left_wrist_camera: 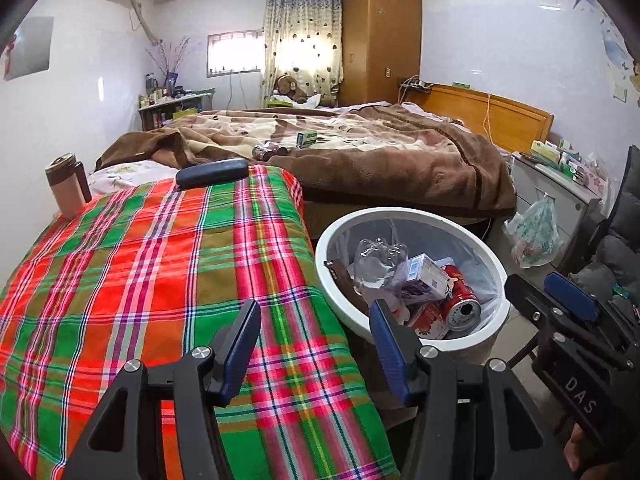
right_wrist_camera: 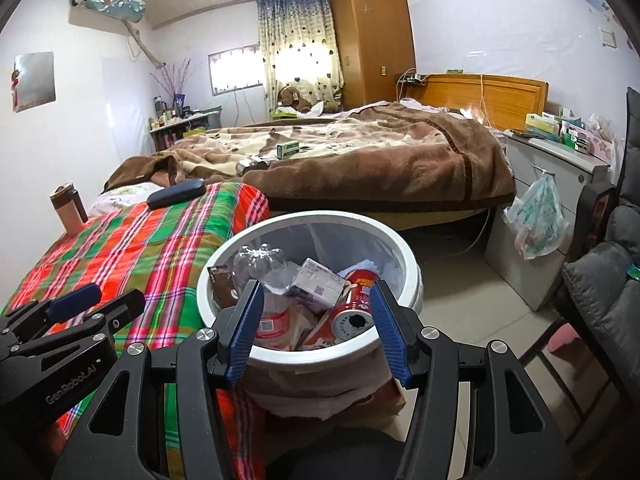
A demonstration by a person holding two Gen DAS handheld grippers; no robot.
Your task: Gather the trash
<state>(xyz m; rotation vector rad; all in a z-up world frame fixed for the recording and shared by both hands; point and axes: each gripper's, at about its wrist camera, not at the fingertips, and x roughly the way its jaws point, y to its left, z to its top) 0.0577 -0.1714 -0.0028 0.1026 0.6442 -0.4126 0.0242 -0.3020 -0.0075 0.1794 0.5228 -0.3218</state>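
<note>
Beside the plaid-covered tabletop [left_wrist_camera: 160,280] stands the white bin [right_wrist_camera: 404,264], lined with a clear bag and already holding a crushed plastic bottle [right_wrist_camera: 264,268], a small carton [right_wrist_camera: 320,284] and a red can [right_wrist_camera: 356,308] — placed close, it seems, so trash can drop straight in. Both jaws stand apart and hold nothing: the left hand-held gripper [left_wrist_camera: 316,344] hangs over the cloth's edge, the right hand-held gripper [right_wrist_camera: 316,328] over the bin's near rim. On the brown blanket of the bed [left_wrist_camera: 380,152] lie a green box [left_wrist_camera: 307,139] and a can-like item [left_wrist_camera: 266,150] — probably the next pieces to collect, well apart from both.
</note>
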